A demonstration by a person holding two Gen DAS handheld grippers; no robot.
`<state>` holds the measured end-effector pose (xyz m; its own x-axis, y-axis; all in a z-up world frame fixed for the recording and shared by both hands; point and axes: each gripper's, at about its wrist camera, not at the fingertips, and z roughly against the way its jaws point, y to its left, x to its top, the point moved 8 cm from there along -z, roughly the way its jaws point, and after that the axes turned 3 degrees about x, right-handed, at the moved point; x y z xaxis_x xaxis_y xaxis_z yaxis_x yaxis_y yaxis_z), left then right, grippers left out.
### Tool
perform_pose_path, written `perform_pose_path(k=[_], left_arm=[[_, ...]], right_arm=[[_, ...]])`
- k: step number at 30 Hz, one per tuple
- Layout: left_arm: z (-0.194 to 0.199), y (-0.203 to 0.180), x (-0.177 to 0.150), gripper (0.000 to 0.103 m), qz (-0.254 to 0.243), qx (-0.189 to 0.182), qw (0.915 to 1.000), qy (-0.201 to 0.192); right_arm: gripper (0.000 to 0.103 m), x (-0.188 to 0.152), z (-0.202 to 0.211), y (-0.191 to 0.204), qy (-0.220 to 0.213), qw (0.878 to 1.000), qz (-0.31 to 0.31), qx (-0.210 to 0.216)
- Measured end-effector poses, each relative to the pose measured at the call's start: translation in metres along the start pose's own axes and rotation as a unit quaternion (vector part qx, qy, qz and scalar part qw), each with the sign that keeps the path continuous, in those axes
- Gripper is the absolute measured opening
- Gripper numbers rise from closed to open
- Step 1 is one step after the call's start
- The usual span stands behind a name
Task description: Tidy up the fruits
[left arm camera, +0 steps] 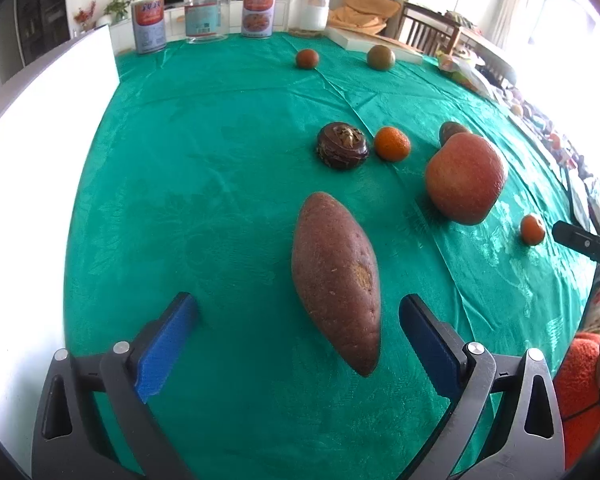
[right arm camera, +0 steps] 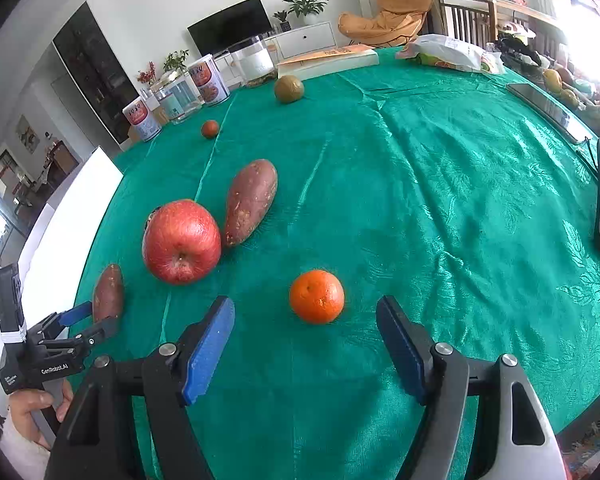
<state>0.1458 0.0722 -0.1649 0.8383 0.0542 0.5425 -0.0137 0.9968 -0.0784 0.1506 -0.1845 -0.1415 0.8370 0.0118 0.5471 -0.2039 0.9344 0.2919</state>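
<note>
Fruits sit loose on the green tablecloth [right arm camera: 420, 184], and the tangerine [right arm camera: 316, 296] at 12 o'clock between the right gripper's [right arm camera: 306, 338] wide, empty fingers could roll away if bumped.

Both grippers are built the same: black frames, silver screws, ribbed blue pads [right arm camera: 208, 350]. The left gripper [right arm camera: 88, 322] is marked "GenRobot.AI" in white, with white bands wrapped behind it.
</note>
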Motion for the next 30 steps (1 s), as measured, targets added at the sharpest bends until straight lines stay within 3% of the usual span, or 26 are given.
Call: perform_pose_path(k=[6, 8, 10, 11, 12, 13, 14, 17, 20, 23, 25, 28, 30], left_arm=[[0.002, -0.01, 0.013, 0.096, -0.018, 0.014, 0.9997, -0.006], [-0.001, -0.012, 0.016, 0.074, -0.026, 0.026, 0.9993, -0.002], [-0.006, -0.013, 0.016, 0.064, -0.026, 0.026, 0.9993, 0.006], [-0.008, -0.012, 0.015, 0.053, -0.023, 0.021, 0.9995, 0.009], [-0.007, -0.013, 0.014, 0.048, -0.02, 0.012, 0.9997, 0.006], [-0.005, -0.013, 0.014, 0.042, -0.02, 0.015, 0.9997, 0.003], [-0.003, -0.012, 0.013, 0.042, -0.021, 0.021, 0.9996, 0.003], [0.016, -0.009, 0.011, 0.042, 0.001, -0.013, 0.9999, -0.008], [0.054, -0.015, 0.005, 0.042, 0.017, -0.065, 0.9976, -0.017], [0.097, -0.022, -0.007, 0.042, 0.04, -0.147, 0.9883, -0.009], [0.126, -0.017, -0.011, 0.042, 0.059, -0.183, 0.9814, -0.008], [0.17, 0.017, -0.003, 0.042, 0.104, -0.2, 0.9736, -0.038], [0.193, 0.057, 0.007, 0.042, 0.132, -0.167, 0.9746, -0.07]], right_arm=[[0.073, -0.003, -0.026, 0.004, 0.056, 0.998, 0.021, -0.018], [0.072, 0.0, -0.033, 0.001, 0.063, 0.997, 0.02, -0.033], [0.071, 0.006, -0.036, 0.001, 0.055, 0.997, 0.019, -0.042], [0.064, 0.008, -0.038, 0.001, 0.054, 0.998, 0.019, -0.041], [0.06, 0.009, -0.04, 0.002, 0.054, 0.997, 0.023, -0.044], [0.049, 0.01, -0.04, 0.004, 0.055, 0.997, 0.029, -0.049], [0.03, 0.01, -0.04, 0.005, 0.055, 0.997, 0.034, -0.053], [0.03, 0.009, -0.03, 0.008, 0.042, 0.997, 0.037, -0.052], [0.03, 0.007, -0.011, 0.024, 0.033, 0.999, 0.015, 0.004], [0.03, -0.005, -0.003, 0.063, 0.056, 0.995, 0.014, 0.084], [0.03, -0.017, -0.003, 0.102, 0.08, 0.987, 0.033, 0.132], [0.03, -0.029, 0.002, 0.172, 0.104, 0.972, 0.081, 0.194], [0.03, -0.029, 0.008, 0.224, 0.107, 0.96, 0.118, 0.231]])
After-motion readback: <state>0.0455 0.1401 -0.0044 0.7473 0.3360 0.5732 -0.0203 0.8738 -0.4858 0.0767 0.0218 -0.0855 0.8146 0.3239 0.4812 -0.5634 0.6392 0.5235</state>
